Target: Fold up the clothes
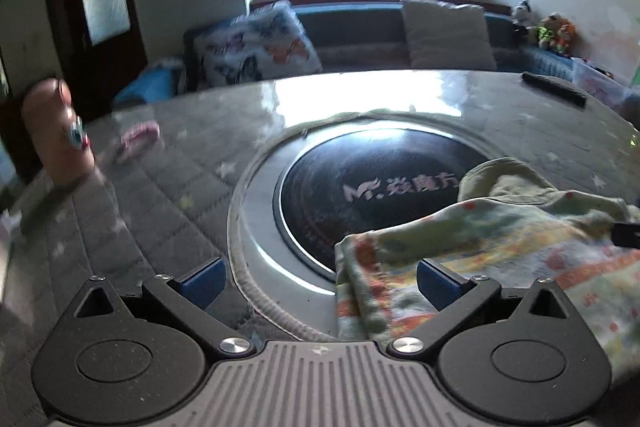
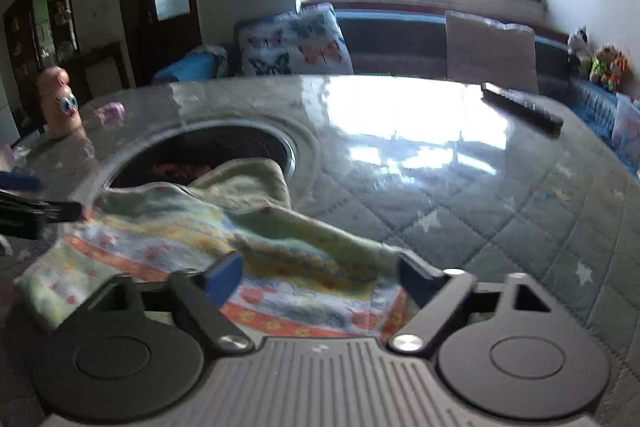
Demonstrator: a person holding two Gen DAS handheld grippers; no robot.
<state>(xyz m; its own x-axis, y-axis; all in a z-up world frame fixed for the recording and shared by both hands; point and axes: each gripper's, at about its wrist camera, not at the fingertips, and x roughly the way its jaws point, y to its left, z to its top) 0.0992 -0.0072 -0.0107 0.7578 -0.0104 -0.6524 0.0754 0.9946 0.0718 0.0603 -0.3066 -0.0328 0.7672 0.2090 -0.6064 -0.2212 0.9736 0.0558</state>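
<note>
left claw (image 1: 320, 281) open, we see burner logo (image 1: 394, 189) | right claw (image 2: 320, 277) open over garment (image 2: 192, 231), remote (image 2: 522, 105) at 1 o'clock

Left hand-held gripper (image 1: 319, 283) spread wide, level, nothing between the blue pads. Right hand-held gripper (image 2: 320, 277) likewise parted, angled low.

Your left gripper (image 1: 320, 281) hung wide open over the round table (image 1: 168, 195), its blue fingers (image 1: 202, 283) holding nothing. The patterned garment (image 1: 500, 247) lay bunched at the right, its edge between those fingers and part of it over the dark centre disc (image 1: 360, 195). A pink figurine (image 1: 56, 135) stood far left.
</note>
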